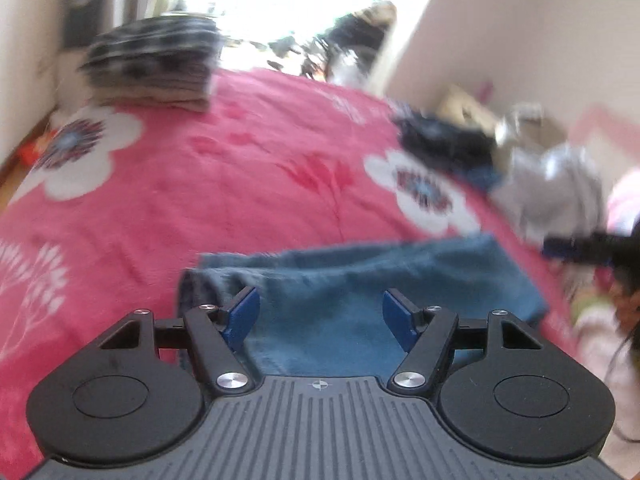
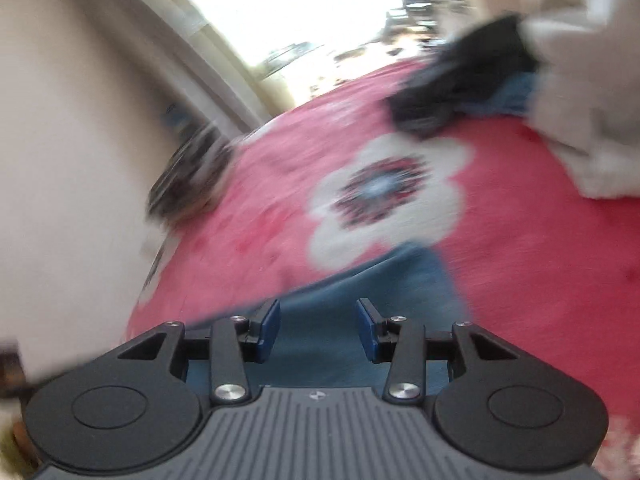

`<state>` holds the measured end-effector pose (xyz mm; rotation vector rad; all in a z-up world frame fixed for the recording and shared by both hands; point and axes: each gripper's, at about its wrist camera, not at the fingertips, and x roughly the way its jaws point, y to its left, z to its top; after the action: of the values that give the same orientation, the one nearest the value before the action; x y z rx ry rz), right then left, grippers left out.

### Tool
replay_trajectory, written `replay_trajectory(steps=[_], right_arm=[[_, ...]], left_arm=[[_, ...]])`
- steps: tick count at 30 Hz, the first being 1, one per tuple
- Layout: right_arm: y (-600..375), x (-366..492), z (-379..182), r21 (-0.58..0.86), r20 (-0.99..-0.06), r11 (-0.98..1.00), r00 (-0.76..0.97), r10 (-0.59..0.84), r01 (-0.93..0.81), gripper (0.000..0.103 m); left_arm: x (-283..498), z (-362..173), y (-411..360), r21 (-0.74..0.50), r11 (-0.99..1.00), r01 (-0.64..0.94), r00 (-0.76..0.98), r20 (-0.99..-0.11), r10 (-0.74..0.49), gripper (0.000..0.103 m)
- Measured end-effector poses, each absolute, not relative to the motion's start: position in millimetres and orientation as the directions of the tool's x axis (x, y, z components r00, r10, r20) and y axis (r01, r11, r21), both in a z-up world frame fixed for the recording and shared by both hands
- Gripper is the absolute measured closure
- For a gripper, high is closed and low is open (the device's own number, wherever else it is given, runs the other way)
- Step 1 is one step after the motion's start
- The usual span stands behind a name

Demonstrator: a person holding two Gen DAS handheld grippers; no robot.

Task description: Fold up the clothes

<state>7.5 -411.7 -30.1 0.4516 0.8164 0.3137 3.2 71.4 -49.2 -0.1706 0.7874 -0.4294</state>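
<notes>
both tongs, left and right, hang apart and empty just over the blue garment on the pink bed cover. whether it lies half-folded or finished, the blur hides.

Pink floral blanket, blue garment, striped folded stack, dark clothes

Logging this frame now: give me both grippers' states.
Left gripper: open, empty, above the blue garment.
Right gripper: open, empty, above the same garment.
</notes>
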Motion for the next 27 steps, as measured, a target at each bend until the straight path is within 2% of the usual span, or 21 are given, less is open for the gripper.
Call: replay_trajectory(steps=[2, 4, 5, 6, 11, 15, 17, 20, 23, 27], right_arm=[[-382.9, 16.5, -46.4, 0.437, -0.685, 0.893, 0.605, 0.406, -0.104, 0.064], [-376.3, 25.2, -72.6, 0.326, -0.771, 0.944, 0.562, 0.299, -0.054, 0.066], [-375.9, 28.8, -87.7, 0.245, -0.806, 0.969, 0.546, 0.227, -0.041, 0.089], [-379.3, 28.9, -93.7, 0.223, -0.806, 0.974, 0.554, 0.209, -0.044, 0.089], [-399.2, 1.7, -52.5, 0.329, -0.732, 0.940, 0.655, 0.189, 0.096, 0.083], [-404.4, -42.8, -44.6, 0.559, -0.658, 0.820, 0.666, 0.351, 0.120, 0.081], [-398.6, -54.1, -56.1, 0.644, -0.649, 0.751, 0.624, 0.435, 0.147, 0.072], [-387.6, -60.0, -79.4, 0.743, -0.621, 0.638, 0.563, 0.545, 0.201, 0.065], [-376.2, -56.4, -98.3, 0.771, -0.623, 0.577, 0.501, 0.600, 0.268, 0.064], [-376.3, -48.3, -108.0, 0.791, -0.601, 0.546, 0.515, 0.611, 0.276, 0.068]], left_arm=[[3.4, -52.9, 67.9, -0.268, 0.911, 0.314, 0.625, -0.664, -0.411, 0.039], [3.6, -56.5, 64.4, -0.231, 0.920, 0.318, 0.625, -0.678, -0.386, 0.043], [3.8, -58.3, 62.7, -0.212, 0.923, 0.320, 0.626, -0.685, -0.374, 0.043], [3.9, -60.2, 61.0, -0.193, 0.927, 0.322, 0.626, -0.691, -0.361, 0.043], [4.5, -69.3, 52.3, -0.097, 0.938, 0.331, 0.627, -0.720, -0.296, 0.039], [-5.5, -41.6, 38.7, -0.079, 0.911, 0.404, 0.657, -0.669, -0.349, 0.034], [-13.4, -29.7, 16.5, -0.068, 0.862, 0.502, 0.624, -0.662, -0.416, 0.032], [-28.5, -25.0, -26.8, -0.051, 0.752, 0.657, 0.527, -0.682, -0.507, 0.032], [-49.8, -36.9, -68.5, -0.006, 0.643, 0.766, 0.449, -0.712, -0.541, 0.032], [-77.9, -68.1, -102.6, 0.114, 0.562, 0.819, 0.442, -0.749, -0.493, 0.034]])
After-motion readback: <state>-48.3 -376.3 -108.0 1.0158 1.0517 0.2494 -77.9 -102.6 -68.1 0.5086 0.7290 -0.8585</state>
